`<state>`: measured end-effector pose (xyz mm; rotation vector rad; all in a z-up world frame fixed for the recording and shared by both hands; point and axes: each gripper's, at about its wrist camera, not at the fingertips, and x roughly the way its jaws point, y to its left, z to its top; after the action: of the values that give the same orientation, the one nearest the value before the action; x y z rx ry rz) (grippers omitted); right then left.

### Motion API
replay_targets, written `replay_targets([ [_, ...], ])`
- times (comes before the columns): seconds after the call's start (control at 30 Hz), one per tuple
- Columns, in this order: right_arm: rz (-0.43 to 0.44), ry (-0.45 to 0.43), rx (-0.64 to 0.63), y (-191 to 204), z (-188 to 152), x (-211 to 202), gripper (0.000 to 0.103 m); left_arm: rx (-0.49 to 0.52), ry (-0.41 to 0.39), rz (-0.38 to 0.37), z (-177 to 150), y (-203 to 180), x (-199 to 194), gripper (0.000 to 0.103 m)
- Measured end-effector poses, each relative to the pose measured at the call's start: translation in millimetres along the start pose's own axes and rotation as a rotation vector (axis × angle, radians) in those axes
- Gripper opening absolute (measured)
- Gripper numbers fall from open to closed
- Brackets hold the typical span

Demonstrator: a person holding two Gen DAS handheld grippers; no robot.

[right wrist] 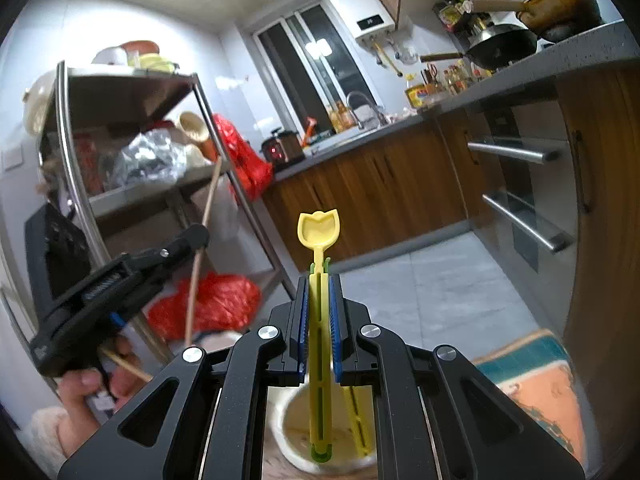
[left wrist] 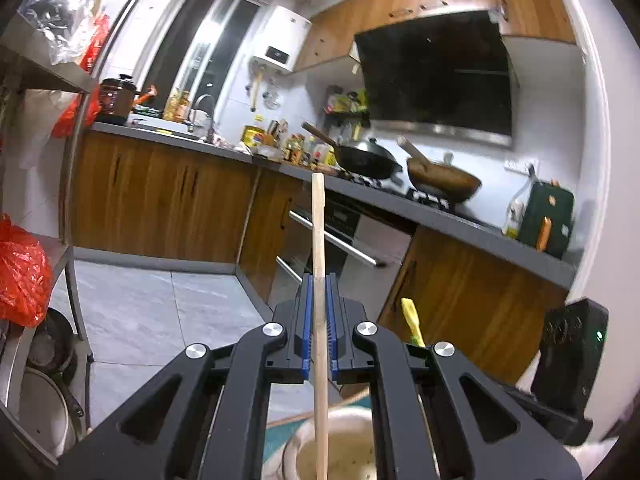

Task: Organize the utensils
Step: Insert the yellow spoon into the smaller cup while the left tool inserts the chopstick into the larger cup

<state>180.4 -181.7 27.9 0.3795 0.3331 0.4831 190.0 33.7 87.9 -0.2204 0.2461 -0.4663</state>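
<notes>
Left gripper (left wrist: 319, 322): low centre of the left wrist view, black frame with blue pads, jaws closed down to the width of a pale round wooden stick (left wrist: 319, 240), which they clamp partway along its length.

Wooden stick: stands nearly upright, its top end reaching the middle of the frame, its lower end going down into a cream round ceramic holder (left wrist: 340, 436) at the bottom edge. Probably held vertical so it can slide straight into the holder or be lifted straight out; which of the two I cannot tell.

Right gripper (right wrist: 319, 326): low centre of the right wrist view, jaws nearly closed on a yellow plastic utensil with a tulip-shaped head (right wrist: 319, 280).

Yellow utensil: head up at mid-frame, slotted handle running down between the pads into the same cream holder, where a green tip shows at its foot. A second yellow slotted handle (right wrist: 357, 420) leans in the holder just to its right.

Hold, judged: both grips sit mid-handle, which keeps each piece steady and upright over the narrow mouth.

Left hand (right wrist: 86, 396): lower left of the right wrist view, bare fingers wrapped round the gripper's handle, tool angled up toward centre frame.

Pose: both tools point forward and slightly upward, close together above the holder, so they could crowd each other.

Surface under the holder: a teal and orange patterned mat (right wrist: 532, 376), lower right.
</notes>
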Motion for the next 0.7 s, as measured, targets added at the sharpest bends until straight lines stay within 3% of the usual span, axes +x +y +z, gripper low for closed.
replay_targets([
  [0.13, -0.008, 0.006, 0.008, -6, -4, -5, 0.012, 0.043, 0.032, -0.003, -6, 2, -6, 0.006],
  [0.43, -0.047, -0.034, -0.011, -6, 0, -4, 0.01, 0.026, 0.05, 0.014, -8, 12, -19, 0.006],
  [0.6, -0.051, 0.001, -0.015, -4, -3, -7, 0.01, 0.035, 0.066, 0.042, -11, 15, -28, 0.006],
  [0.7, -0.066, 0.019, -0.054, 1, -7, -20, 0.013, 0.075, 0.078, 0.072, -14, 13, -39, 0.018],
])
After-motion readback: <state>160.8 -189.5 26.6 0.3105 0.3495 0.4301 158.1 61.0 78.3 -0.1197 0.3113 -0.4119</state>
